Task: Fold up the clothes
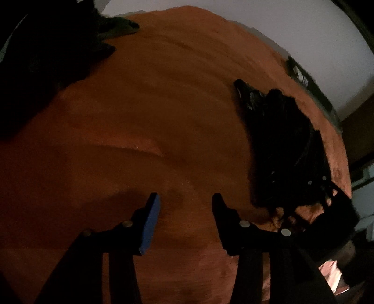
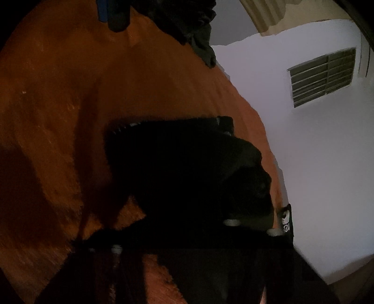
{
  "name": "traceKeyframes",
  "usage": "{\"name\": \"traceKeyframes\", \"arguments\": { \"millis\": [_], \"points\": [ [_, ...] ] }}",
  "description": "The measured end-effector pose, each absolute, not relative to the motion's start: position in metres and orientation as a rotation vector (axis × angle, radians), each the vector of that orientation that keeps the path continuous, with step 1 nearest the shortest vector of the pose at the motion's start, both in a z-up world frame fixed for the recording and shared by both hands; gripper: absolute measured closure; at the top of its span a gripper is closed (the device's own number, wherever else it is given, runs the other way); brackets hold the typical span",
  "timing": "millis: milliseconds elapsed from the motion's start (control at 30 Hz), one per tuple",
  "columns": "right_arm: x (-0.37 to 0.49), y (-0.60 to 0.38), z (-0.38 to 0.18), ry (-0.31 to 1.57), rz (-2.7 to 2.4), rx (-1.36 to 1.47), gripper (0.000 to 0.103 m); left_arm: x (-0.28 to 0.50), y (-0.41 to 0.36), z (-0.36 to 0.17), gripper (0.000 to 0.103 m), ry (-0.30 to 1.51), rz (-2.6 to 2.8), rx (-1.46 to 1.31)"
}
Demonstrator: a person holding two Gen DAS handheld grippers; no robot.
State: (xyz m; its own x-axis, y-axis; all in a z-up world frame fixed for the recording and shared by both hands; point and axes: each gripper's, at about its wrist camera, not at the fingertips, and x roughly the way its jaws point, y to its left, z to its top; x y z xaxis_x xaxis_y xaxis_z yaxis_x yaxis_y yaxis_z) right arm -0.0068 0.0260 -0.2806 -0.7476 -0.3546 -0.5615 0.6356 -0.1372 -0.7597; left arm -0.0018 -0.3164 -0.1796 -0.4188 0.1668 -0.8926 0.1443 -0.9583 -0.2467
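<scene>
A black garment (image 2: 187, 163) lies crumpled on the orange bedspread (image 1: 140, 117), near the bed's right edge; in the left wrist view the garment (image 1: 280, 145) is off to the right. My right gripper (image 2: 184, 210) is shut on its near end, where the cloth bunches up and hides the fingertips. From the left wrist view the right gripper (image 1: 334, 201) shows at the garment's lower corner. My left gripper (image 1: 184, 198) hangs open over bare bedspread, its blue pad (image 1: 152, 224) showing, with nothing between the fingers. It also appears at the top of the right wrist view, left gripper (image 2: 112, 14).
A heap of dark clothes (image 1: 46, 58) sits at the far left of the bed, the same heap (image 2: 187, 23) at the top of the right wrist view. A white wall (image 2: 315, 152) with a louvred window (image 2: 323, 77) runs along the bed's right side. A small dark printed item (image 2: 286, 219) lies at that edge.
</scene>
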Motion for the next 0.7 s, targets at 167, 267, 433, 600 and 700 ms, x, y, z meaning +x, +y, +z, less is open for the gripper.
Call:
{"name": "traceKeyframes", "arguments": {
  "millis": [167, 267, 433, 600, 700],
  "points": [
    [-0.019, 0.03, -0.238, 1.345, -1.987, 0.361, 0.097, 0.019, -0.321, -0.179, 0.053, -0.449, 2.577, -1.676],
    [-0.04, 0.034, -0.198, 1.191, -2.015, 0.468, 0.097, 0.016, -0.313, -0.178, 0.053, -0.472, 2.57, -1.646],
    [-0.086, 0.045, -0.123, 0.897, -2.035, 0.68, 0.097, 0.008, -0.285, -0.162, 0.053, -0.488, 2.532, -1.534],
    [-0.117, 0.056, -0.046, 0.633, -2.001, 0.816, 0.097, -0.006, -0.255, -0.123, 0.053, -0.448, 2.529, -1.328],
    [-0.125, 0.077, -0.001, 0.446, -1.955, 0.88, 0.097, -0.015, -0.242, -0.091, 0.053, -0.421, 2.535, -1.215]
  ]
}}
